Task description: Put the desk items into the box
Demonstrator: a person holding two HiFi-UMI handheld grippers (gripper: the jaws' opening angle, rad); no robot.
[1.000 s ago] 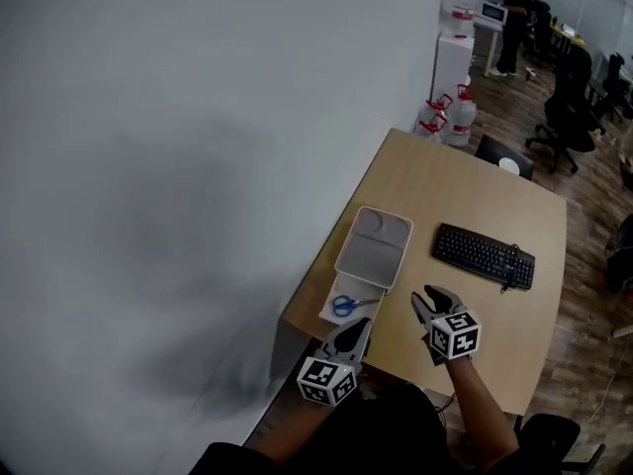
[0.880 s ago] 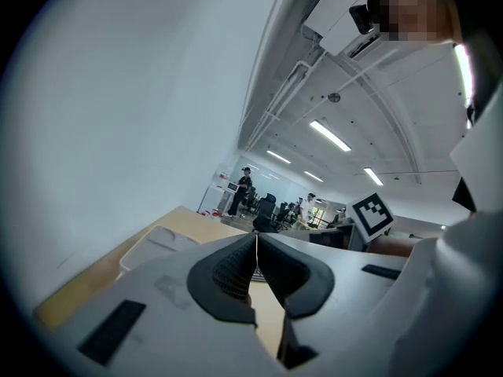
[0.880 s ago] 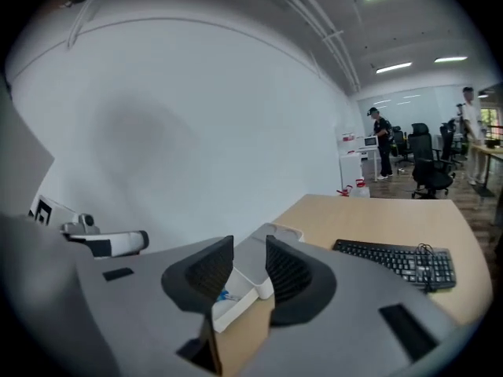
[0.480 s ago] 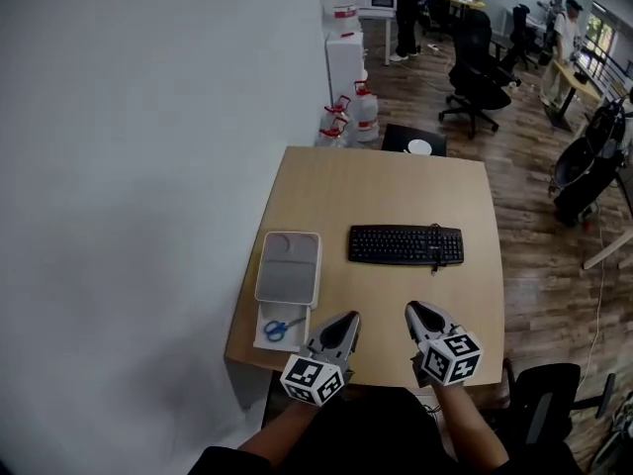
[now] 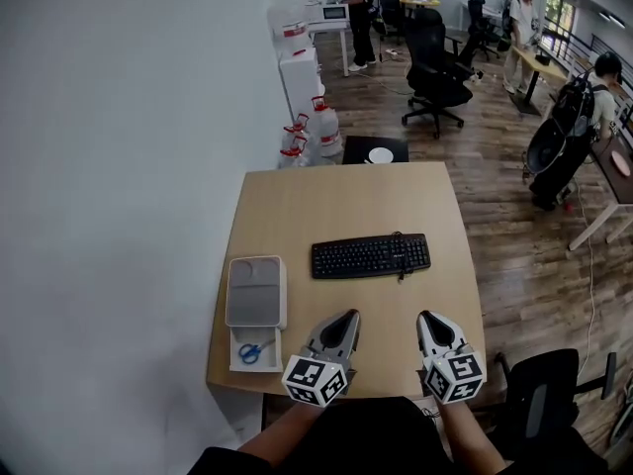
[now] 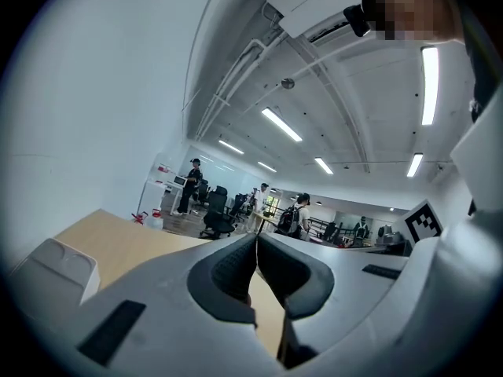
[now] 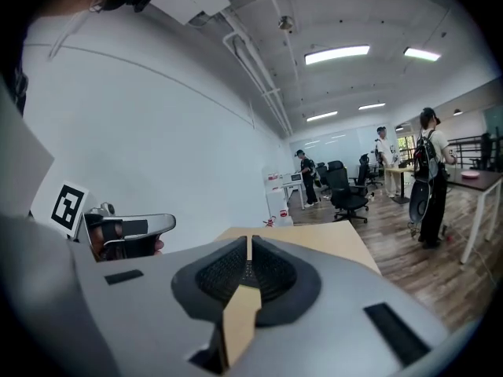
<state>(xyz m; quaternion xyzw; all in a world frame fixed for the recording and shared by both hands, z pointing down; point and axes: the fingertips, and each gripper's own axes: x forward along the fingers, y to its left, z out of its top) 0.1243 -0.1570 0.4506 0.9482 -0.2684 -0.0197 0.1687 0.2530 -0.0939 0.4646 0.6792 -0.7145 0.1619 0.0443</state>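
A black keyboard lies across the middle of the wooden desk. At the desk's left front stands a white box with blue scissors in it; a pale grey lid or tray lies just behind it. My left gripper hovers over the front edge, shut and empty, its tips touching. My right gripper hangs beside it; its jaws are closing and their tips meet with nothing between them. The box's corner shows in the left gripper view.
A wall runs along the desk's left side. Water bottles and a black chair stand behind the desk. Another black chair stands at the near right. Office chairs and several people are farther back on the wooden floor.
The head view has swung, so the desk now sits square in the middle. The right gripper's jaws have closed. Both grippers hover side by side at the desk's front edge.
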